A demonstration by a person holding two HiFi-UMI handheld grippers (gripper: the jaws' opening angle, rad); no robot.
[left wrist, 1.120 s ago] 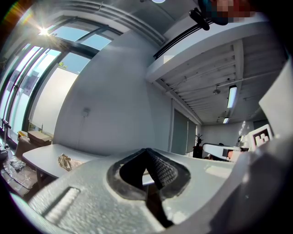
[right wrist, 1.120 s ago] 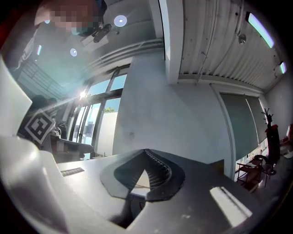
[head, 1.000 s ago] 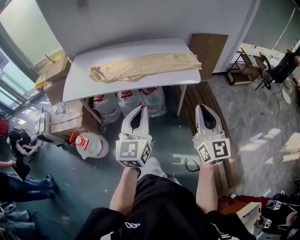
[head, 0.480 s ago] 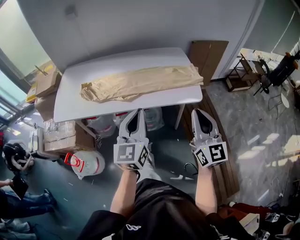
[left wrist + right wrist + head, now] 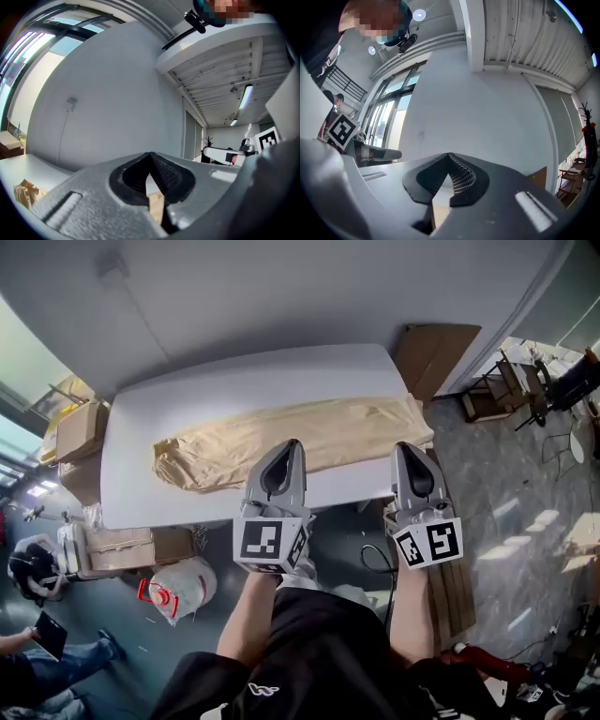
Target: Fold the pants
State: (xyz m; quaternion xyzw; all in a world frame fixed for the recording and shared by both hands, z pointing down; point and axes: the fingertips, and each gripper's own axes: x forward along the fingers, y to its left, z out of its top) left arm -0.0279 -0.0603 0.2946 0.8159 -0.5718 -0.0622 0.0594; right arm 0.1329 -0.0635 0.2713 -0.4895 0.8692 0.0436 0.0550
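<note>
Nearest the camera, the person's forearms reach out side by side, each holding a tong with a marker cube on its rear. The left gripper (image 5: 292,444) has its jaws together, tips meeting with nothing between them, as the left gripper view confirms (image 5: 150,154). The right gripper (image 5: 403,448) is likewise closed and empty in its own view (image 5: 449,155). Both point away from the person toward the white table (image 5: 187,395). The left tips overlap the near edge of the tan pants (image 5: 342,432); whether they touch the cloth cannot be told. The right tips sit over the table's near right corner. The pants lie flat on the tabletop with their long axis running left to right along it, the right end slightly farther from the person. The broader end is at the right, near the table's corner, and the crumpled, narrower end is at the left; which end is the waist cannot be told. Under and beside the table on the left are cardboard boxes (image 5: 122,545) and a white jug (image 5: 178,585). Wooden boards (image 5: 450,587) lie on the floor at the right. Beyond the table, a cardboard sheet (image 5: 441,352) leans against the grey wall.
</note>
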